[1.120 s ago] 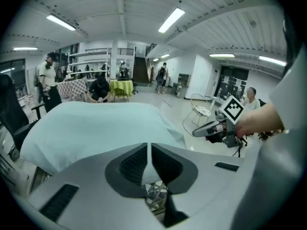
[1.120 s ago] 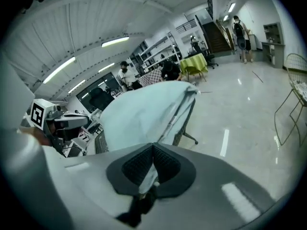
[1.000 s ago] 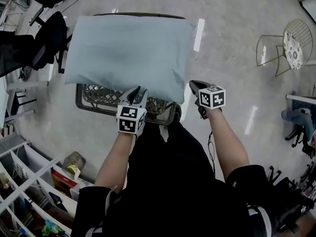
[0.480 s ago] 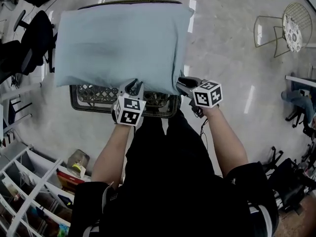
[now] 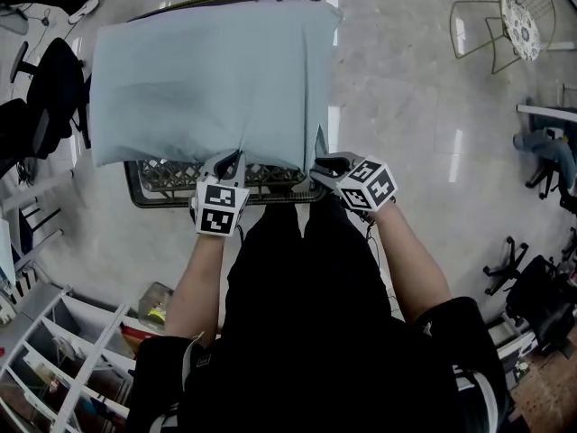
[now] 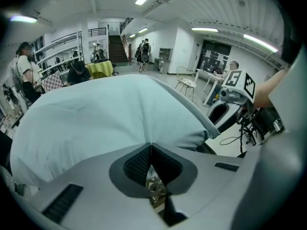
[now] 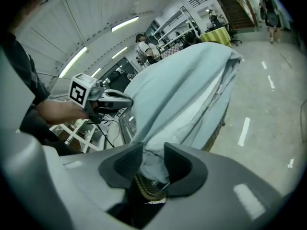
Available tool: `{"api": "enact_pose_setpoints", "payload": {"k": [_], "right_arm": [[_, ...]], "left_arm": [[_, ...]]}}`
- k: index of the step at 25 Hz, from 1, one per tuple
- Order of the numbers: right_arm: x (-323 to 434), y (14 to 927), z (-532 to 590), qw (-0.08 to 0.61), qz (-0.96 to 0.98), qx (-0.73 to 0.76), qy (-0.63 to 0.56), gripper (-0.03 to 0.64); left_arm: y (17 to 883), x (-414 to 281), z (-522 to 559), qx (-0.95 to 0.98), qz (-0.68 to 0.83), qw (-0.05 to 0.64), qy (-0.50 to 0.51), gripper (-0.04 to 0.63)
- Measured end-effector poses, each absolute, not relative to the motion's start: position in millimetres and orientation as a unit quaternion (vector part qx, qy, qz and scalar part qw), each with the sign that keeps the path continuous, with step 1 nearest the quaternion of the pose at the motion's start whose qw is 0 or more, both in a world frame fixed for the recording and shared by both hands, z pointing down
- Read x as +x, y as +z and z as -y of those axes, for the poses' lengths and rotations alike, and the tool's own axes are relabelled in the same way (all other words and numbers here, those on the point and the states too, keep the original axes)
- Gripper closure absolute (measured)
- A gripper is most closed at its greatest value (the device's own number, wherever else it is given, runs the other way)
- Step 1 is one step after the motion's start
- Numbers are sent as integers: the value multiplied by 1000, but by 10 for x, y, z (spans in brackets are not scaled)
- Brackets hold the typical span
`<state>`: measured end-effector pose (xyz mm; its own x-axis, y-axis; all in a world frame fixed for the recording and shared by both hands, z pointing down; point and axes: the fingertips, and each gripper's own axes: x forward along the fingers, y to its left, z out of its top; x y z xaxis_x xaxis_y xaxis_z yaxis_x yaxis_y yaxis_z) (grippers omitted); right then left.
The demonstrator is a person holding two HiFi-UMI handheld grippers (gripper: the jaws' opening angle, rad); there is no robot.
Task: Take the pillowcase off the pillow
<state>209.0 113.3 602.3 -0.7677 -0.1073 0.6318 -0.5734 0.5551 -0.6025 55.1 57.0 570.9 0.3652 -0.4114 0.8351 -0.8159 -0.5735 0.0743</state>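
Note:
A pillow in a pale blue pillowcase (image 5: 207,79) lies on top of a dark woven basket (image 5: 144,192). My left gripper (image 5: 227,159) is at the pillow's near edge, shut, with a fold of the pillowcase (image 6: 105,123) pinched at the tips of its jaws (image 6: 150,145). At the near right corner, my right gripper (image 5: 320,165) has a bunch of the pillowcase (image 7: 182,90) filling the gap between its pads (image 7: 153,152); its jaws are closing on it. Each gripper shows in the other's view: the right one (image 6: 230,95) and the left one (image 7: 103,97).
The basket stands on a glossy pale floor in front of my legs. A wire chair (image 5: 514,16) is at the far right, dark office chairs (image 5: 45,88) at the left, a white shelf unit (image 5: 63,359) at the near left. People stand further off (image 6: 24,71).
Both grippers have moved forward to the pillow's near edge. The left jaws have shut on the cloth. The right gripper has swung left to the corner and taken cloth between its pads.

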Motion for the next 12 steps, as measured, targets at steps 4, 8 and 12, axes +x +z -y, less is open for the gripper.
{"api": "enact_pose_setpoints", "payload": {"k": [4,8,12], "right_arm": [[2168,6201,-981,282,822,237,433,368],[2024,6367,-930,303,818,238,426,361],[1986,6372,-874,314,822,255,402,485]], "left_arm": [[5701,532,-588,807,384,255,369,583],[5715,204,-745,792,407,244,384,472],[5961,-147,-796,756,434,265,413,393]]}}
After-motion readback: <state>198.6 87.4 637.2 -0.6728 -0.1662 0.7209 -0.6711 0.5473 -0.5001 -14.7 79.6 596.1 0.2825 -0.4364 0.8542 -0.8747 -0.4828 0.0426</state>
